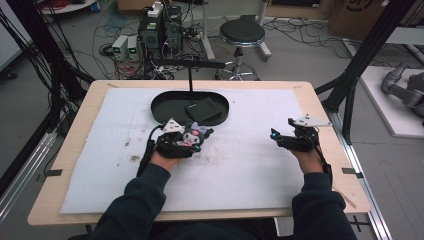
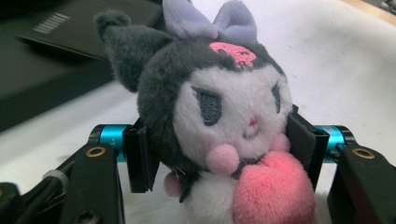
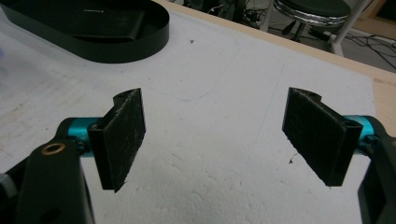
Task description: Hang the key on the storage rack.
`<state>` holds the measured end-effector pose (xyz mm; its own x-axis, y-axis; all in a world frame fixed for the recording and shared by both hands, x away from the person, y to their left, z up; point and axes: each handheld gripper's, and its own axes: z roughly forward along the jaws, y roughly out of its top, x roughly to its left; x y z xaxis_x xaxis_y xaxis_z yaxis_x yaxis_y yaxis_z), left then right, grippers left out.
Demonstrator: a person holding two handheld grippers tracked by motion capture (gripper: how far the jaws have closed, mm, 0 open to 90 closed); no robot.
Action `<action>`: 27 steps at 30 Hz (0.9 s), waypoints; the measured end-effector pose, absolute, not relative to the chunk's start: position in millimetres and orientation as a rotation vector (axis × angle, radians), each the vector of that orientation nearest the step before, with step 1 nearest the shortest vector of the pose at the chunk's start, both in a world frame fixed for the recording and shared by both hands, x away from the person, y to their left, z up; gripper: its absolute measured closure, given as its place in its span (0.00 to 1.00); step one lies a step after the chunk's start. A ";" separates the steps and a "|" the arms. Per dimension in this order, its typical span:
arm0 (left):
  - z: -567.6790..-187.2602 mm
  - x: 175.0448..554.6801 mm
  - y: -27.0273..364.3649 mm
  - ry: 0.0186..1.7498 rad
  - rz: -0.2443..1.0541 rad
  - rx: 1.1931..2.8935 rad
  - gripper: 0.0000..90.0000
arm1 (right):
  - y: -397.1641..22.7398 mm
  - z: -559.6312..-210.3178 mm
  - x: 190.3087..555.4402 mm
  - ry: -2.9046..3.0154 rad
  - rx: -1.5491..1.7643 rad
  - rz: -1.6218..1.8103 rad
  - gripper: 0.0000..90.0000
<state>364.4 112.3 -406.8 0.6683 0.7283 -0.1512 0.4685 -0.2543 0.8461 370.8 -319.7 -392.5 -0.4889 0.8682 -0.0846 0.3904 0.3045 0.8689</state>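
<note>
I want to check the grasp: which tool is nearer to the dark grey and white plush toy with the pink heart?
Left. The left tool clamps the plush toy; the right tool is far away.

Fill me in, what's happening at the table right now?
A person is working with a gripper in each hand. The left gripper has its jaws shut on a plush toy, a dark-eared character with a lilac bow and a pink heart, held just in front of the black oval tray. A flat black item lies in that tray. The right gripper has its jaws wide open with nothing between them, over the white mat.
</note>
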 end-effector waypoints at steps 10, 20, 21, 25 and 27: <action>-360.4 392.6 170.6 1.016 0.362 1.778 0.43 | -319.3 -392.2 371.4 2.018 1.116 1.123 0.24; -322.8 431.6 198.9 1.021 0.417 1.705 0.43 | -318.5 -392.3 372.6 2.017 1.113 1.138 0.24; -320.3 435.0 200.6 1.022 0.425 1.696 0.43 | -318.6 -392.1 372.4 2.016 1.116 1.140 0.24; -310.5 450.3 205.4 1.044 0.448 1.690 0.43 | -318.0 -392.5 372.8 2.019 1.107 1.137 0.24; -306.7 457.3 206.7 1.053 0.453 1.677 0.43 | -316.7 -392.5 372.6 2.021 1.102 1.134 0.24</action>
